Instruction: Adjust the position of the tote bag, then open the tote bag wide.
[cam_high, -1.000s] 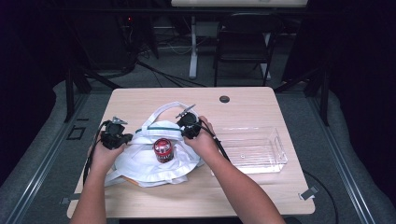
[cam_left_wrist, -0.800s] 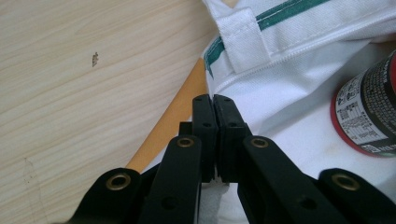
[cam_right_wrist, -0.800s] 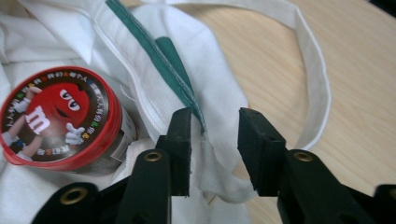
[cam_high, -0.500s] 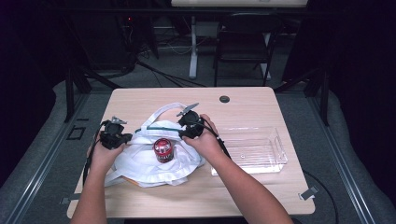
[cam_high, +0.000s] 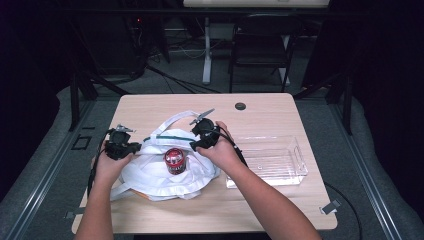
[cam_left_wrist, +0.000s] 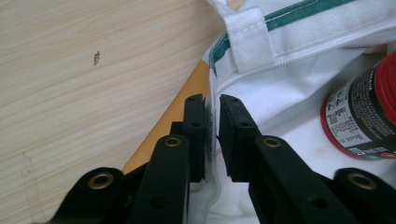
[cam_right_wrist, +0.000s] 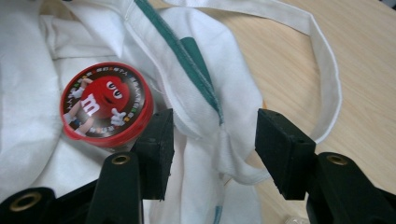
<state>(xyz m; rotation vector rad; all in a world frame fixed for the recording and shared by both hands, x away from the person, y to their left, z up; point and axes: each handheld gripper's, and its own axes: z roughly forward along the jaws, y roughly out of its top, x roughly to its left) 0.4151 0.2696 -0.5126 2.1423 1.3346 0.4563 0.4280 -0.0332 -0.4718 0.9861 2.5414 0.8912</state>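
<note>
At the 9 o'clock side of the white cloth bag (cam_high: 165, 167), the left hand-held gripper (cam_left_wrist: 212, 135) has its jaws pressed together on a thin fold of the bag's edge, just below the green-striped seam (cam_left_wrist: 299, 11). Only a sliver of cloth sits between the pads, so a tug could let the fold slide out and the opening fall shut.

The red-lidded candy tub (cam_high: 174, 160) stands upright near the middle of the bag, resting on the cloth between the two tools. Pulling the cloth unevenly could tip it over.

The right hand-held gripper (cam_right_wrist: 212, 151) is spread wide over the bunched seam at the bag's 2 o'clock side, not yet gripping; the tub lies at its 10 o'clock, just beside one jaw. A clear plastic tray (cam_high: 295, 172) sits at the counter's (cam_high: 280, 107) 3 o'clock.
</note>
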